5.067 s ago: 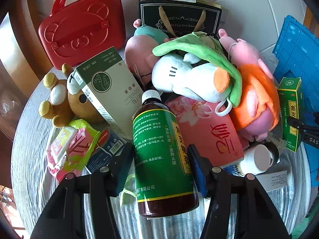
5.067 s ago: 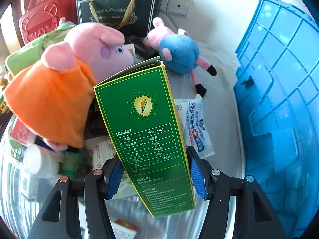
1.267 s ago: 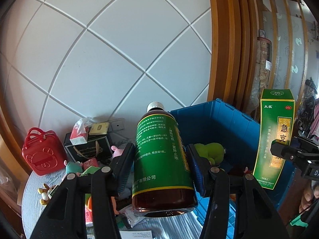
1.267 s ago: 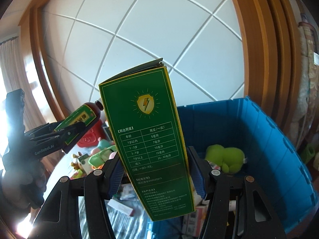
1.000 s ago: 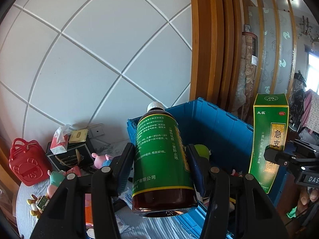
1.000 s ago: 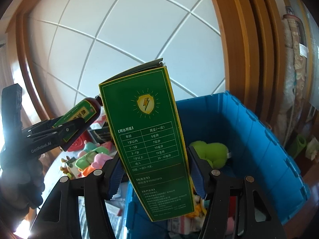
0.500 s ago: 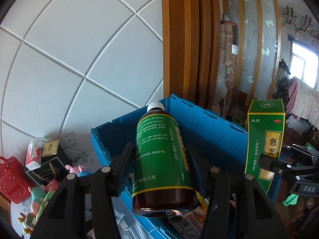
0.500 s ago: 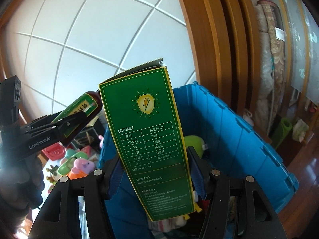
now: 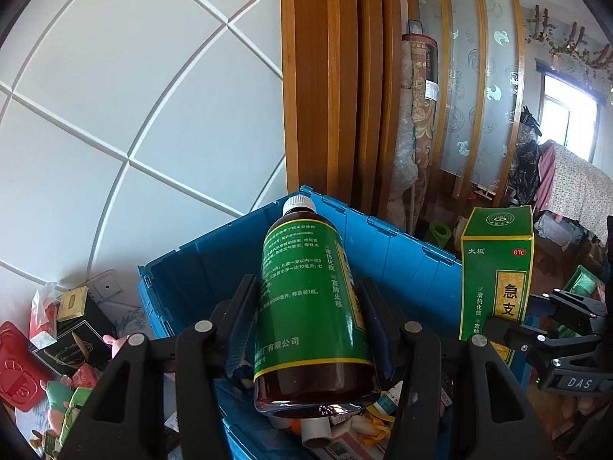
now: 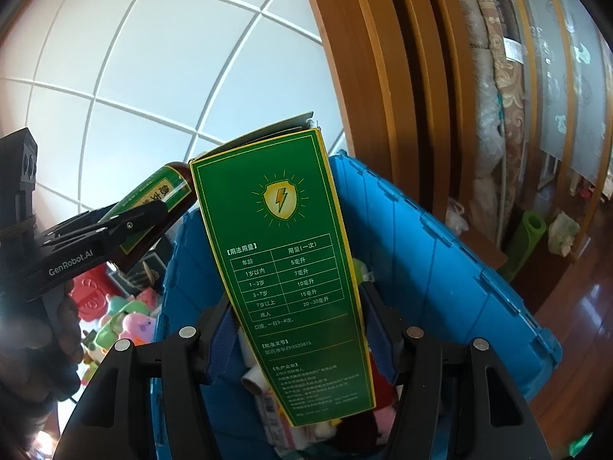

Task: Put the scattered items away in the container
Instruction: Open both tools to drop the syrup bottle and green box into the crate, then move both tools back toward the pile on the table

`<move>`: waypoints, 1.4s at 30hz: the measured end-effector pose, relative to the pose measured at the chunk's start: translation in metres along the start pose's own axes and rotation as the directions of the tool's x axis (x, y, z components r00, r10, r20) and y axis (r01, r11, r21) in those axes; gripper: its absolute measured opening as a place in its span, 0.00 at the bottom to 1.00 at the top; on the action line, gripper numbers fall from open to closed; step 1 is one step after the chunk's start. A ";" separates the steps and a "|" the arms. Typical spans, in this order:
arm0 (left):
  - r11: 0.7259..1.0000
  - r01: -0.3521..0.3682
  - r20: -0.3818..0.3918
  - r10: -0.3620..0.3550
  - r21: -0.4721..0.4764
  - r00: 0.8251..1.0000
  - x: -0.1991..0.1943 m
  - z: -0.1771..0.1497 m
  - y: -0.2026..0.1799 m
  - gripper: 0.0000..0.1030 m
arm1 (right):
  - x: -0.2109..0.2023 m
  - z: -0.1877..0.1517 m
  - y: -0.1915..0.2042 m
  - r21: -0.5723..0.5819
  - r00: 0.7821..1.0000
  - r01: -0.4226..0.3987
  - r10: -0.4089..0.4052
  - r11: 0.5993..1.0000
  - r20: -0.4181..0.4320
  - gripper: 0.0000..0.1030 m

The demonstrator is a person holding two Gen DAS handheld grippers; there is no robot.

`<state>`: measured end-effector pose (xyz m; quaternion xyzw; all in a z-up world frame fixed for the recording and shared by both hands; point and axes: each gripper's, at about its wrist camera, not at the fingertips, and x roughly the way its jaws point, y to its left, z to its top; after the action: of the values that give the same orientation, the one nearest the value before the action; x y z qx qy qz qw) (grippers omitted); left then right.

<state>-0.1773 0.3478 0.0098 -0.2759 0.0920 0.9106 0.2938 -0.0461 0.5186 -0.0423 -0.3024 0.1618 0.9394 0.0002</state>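
My left gripper [image 9: 306,322] is shut on a brown syrup bottle [image 9: 310,306] with a green label and white cap, held above the open blue crate [image 9: 402,257]. My right gripper [image 10: 299,329] is shut on a tall green medicine box [image 10: 291,268], also held above the blue crate [image 10: 440,268]. The box shows at the right in the left wrist view [image 9: 498,276], and the bottle at the left in the right wrist view [image 10: 153,207]. Small boxes, tubes and plush toys lie inside the crate.
Left of the crate, a red bear case [image 9: 15,372], a black gift bag [image 9: 80,329] and plush toys [image 10: 130,318] lie on the table. A white panelled wall and wooden posts [image 9: 337,76] stand behind. Rolled rugs lean at the right.
Both grippers have swung right with their loads and closed in over the crate. The table clutter has slid to the left edge of both views.
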 end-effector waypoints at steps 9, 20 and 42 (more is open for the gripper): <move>0.984 -0.166 -0.041 0.164 -0.057 0.986 -0.005 0.002 0.024 1.00 | 0.004 0.005 0.001 -0.005 1.000 0.001 -0.001 1.000 0.029 1.00; 0.949 -0.304 -0.087 0.297 -0.086 0.951 -0.037 -0.029 0.060 1.00 | 0.001 0.000 0.042 -0.067 0.998 -0.063 0.064 0.996 0.013 1.00; 0.909 -0.358 -0.197 0.319 -0.214 0.927 -0.123 -0.141 0.158 1.00 | 0.008 -0.045 0.182 -0.206 0.985 -0.164 0.150 0.965 -0.084 1.00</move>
<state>-0.1237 0.1139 -0.0385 -0.3610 0.0481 0.9273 0.0862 -0.0452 0.3316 -0.0263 -0.3184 0.0839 0.9376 -0.1120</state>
